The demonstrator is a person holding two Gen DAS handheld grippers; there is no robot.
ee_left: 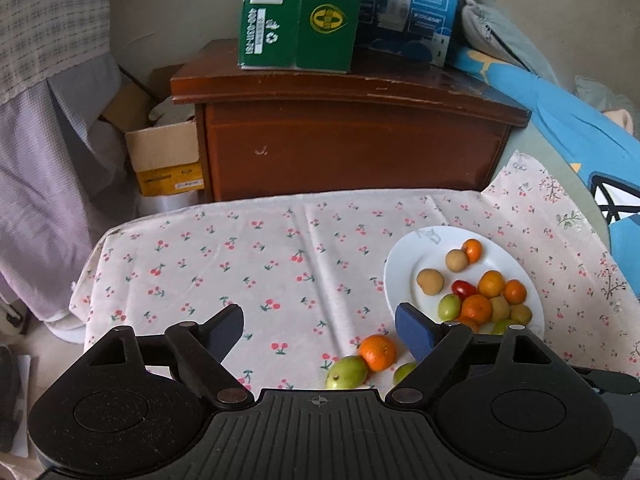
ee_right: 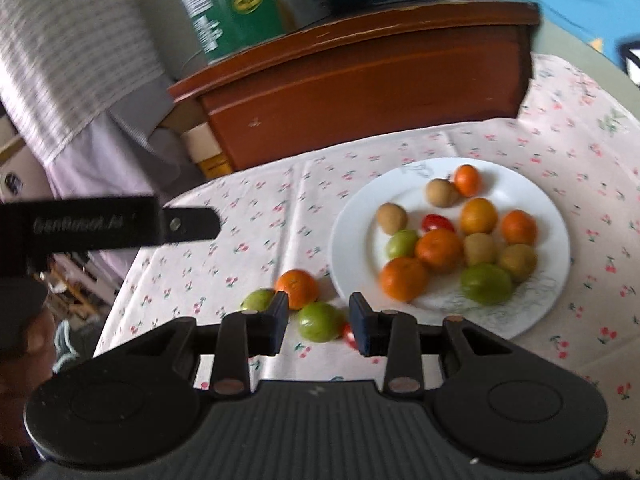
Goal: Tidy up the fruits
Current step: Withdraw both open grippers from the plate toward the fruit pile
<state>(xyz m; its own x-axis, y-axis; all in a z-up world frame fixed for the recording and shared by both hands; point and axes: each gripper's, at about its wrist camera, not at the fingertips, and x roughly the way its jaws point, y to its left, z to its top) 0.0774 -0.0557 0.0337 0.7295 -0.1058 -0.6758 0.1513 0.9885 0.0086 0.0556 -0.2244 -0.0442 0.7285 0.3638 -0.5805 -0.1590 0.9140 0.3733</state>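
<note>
A white plate (ee_left: 416, 256) (ee_right: 352, 232) on the cherry-print cloth holds several small oranges, green and brown fruits and a red tomato. Loose on the cloth beside it lie an orange (ee_left: 378, 352) (ee_right: 298, 288), a green fruit (ee_left: 346, 373) (ee_right: 258, 300), a second green fruit (ee_left: 404, 372) (ee_right: 320, 321) and a red tomato (ee_right: 349, 335). My left gripper (ee_left: 320, 330) is open and empty, just above the loose fruits. My right gripper (ee_right: 319, 322) is open, with its fingers on either side of the second green fruit, apart from it. The left gripper's body (ee_right: 100, 228) shows at the left of the right wrist view.
A brown wooden cabinet (ee_left: 352, 136) stands behind the table with a green box (ee_left: 296, 16) and a blue box (ee_left: 412, 8) on top. A cardboard box (ee_left: 164, 156) sits on the floor at left. Blue bedding (ee_left: 560, 120) lies at right.
</note>
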